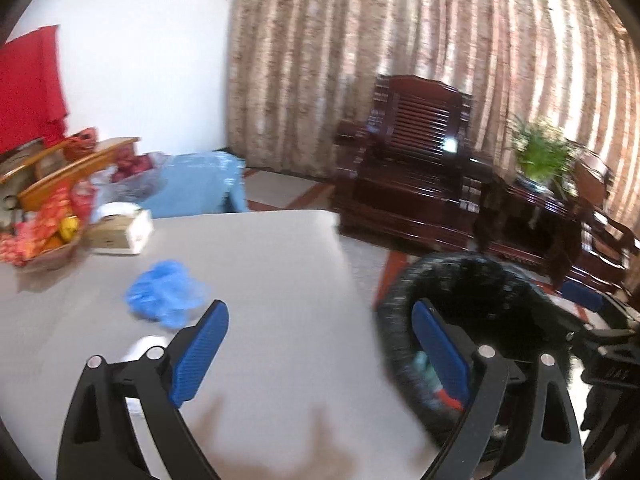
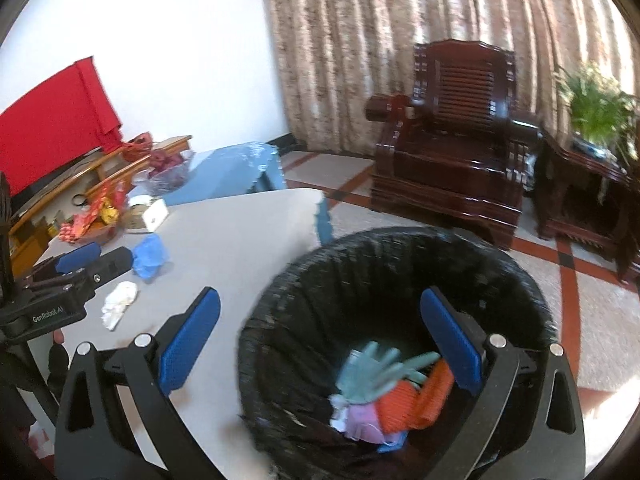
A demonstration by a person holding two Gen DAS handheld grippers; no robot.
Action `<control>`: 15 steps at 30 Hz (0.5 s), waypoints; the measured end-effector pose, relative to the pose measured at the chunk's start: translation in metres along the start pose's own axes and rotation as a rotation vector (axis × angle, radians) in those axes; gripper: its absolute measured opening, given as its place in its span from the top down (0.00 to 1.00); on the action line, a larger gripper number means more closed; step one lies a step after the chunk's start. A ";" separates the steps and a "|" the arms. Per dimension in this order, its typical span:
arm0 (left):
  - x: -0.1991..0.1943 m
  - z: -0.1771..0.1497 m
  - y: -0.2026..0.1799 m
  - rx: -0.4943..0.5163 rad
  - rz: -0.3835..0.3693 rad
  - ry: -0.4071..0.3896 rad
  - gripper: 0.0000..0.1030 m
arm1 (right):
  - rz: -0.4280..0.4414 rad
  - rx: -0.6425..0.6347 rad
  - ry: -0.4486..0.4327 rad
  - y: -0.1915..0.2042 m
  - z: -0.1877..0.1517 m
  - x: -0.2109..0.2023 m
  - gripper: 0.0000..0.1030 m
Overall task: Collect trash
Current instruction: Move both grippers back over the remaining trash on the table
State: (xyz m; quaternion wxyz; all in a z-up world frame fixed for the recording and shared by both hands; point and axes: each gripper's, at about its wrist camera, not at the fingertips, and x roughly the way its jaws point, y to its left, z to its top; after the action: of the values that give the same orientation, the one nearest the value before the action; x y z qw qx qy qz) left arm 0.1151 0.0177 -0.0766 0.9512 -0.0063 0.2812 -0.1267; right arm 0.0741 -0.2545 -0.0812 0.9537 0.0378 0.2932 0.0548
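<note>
The left hand-held gripper [image 1: 320, 356] is hovering over the near part of the pale grey counter [image 1: 260, 264], its blue-padded jaws spread wide and holding nothing. The right hand-held gripper [image 2: 320, 344] is hanging just as wide and just as empty, straddling the rim of the round black-lined waste bin [image 2: 400, 264] that is standing beside the counter's right edge.

What the next pick seems to turn on is the trash left on the counter. The crumpled blue plastic glove [image 1: 166, 298] is lying ahead and to the left of the left hand-held gripper, just beyond its left finger, with no clear long axis, being bunched up. The crumpled white tissue wad [image 2: 119, 304] is sitting nearer still; from the right wrist it is showing just beside the left hand-held gripper, its length running roughly toward the onlooker. Both pieces are well apart from the right hand-held gripper, so the left looks to be the one placed to fetch them.

In the left wrist view the tissue is nearly hidden behind the left finger. Inside the bin, a pale green glove [image 2: 376, 372], orange fabric and lilac scraps are already lying together, partly covered by the right finger. Both views are blurring with motion.
</note>
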 end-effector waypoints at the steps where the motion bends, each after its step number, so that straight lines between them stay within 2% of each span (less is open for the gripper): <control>1: -0.002 -0.001 0.010 -0.011 0.021 -0.003 0.11 | 0.010 -0.014 -0.003 0.008 0.002 0.004 0.05; 6: -0.011 -0.009 0.059 -0.064 0.125 -0.013 0.11 | 0.073 -0.065 -0.013 0.045 0.009 0.019 0.05; 15: -0.010 -0.024 0.115 -0.122 0.241 0.008 0.11 | 0.184 -0.155 -0.008 0.112 0.013 0.055 0.05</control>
State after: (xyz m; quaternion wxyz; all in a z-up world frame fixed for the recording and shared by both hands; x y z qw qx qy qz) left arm 0.1215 0.1330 -0.1011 0.9563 -0.0296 0.2910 0.0056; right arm 0.1174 -0.1373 -0.0888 0.9459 -0.0090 0.2795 0.1643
